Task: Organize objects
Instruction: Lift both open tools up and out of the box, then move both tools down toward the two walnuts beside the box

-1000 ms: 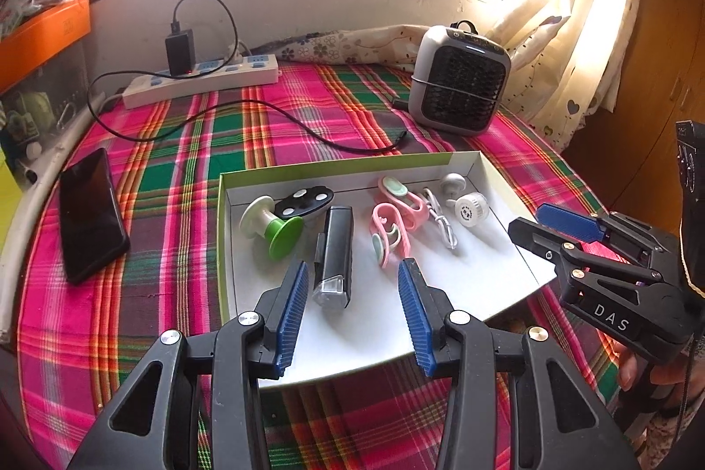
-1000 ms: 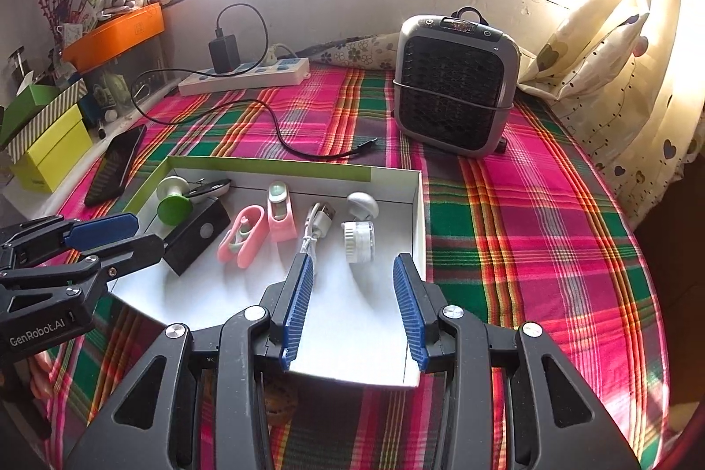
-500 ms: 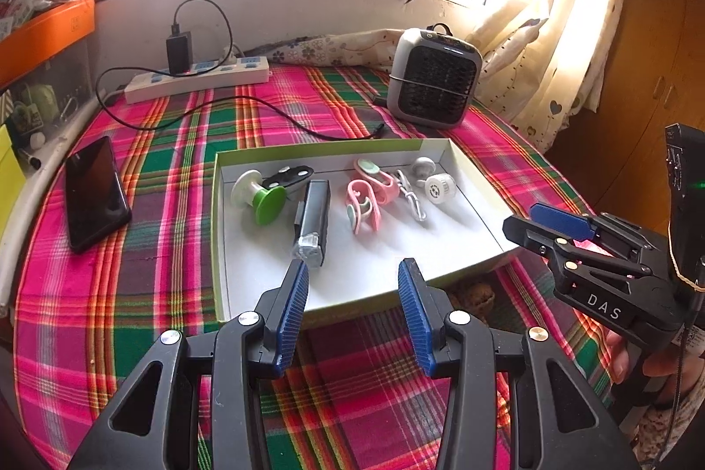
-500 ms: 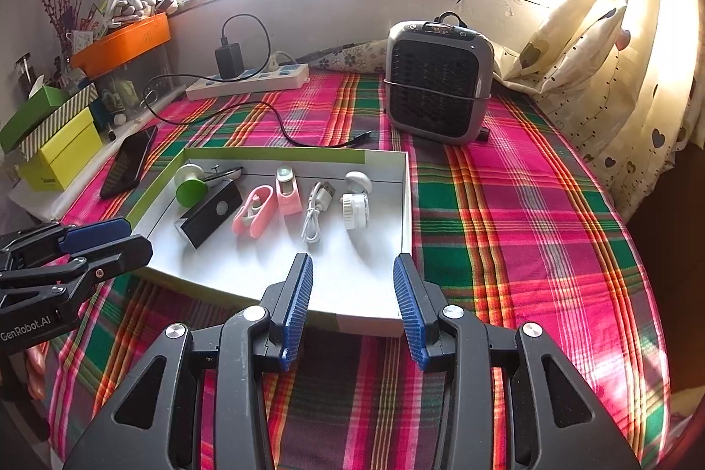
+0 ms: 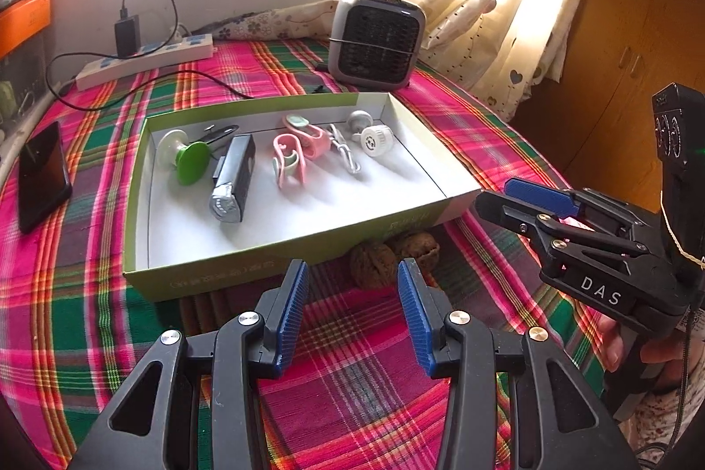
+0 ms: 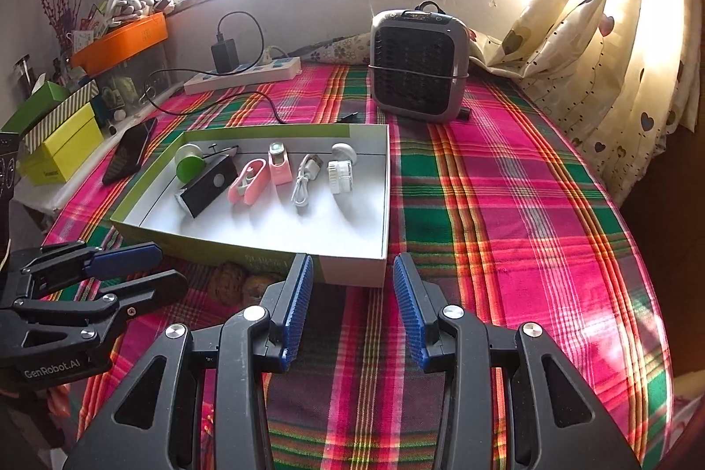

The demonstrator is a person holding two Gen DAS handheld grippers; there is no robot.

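Both claws hang back from the shallow green-sided box, which sits on the plaid-covered worktop just ahead of them, so the sorting looks close to finished: inside the box, well forward of the left claw, a green-and-white spool, a black bike light, two pink clips, a white cable and a small white round brush head lie in a rough row across the white floor. What seems left outside is a pair of walnuts, tucked against the box's near wall, directly in front of the left claw's spread fingers and a little left of the right claw. My guess is the next move calls for one claw to drop low over a walnut, close on its round shell squarely so it does not squirt out, then lift it over the near wall and set it in the bare front part of the box. The left claw is spread wide, holding nothing and touching nothing. The right claw is likewise parted wide and empty, its tips hovering just short of the box's near right corner
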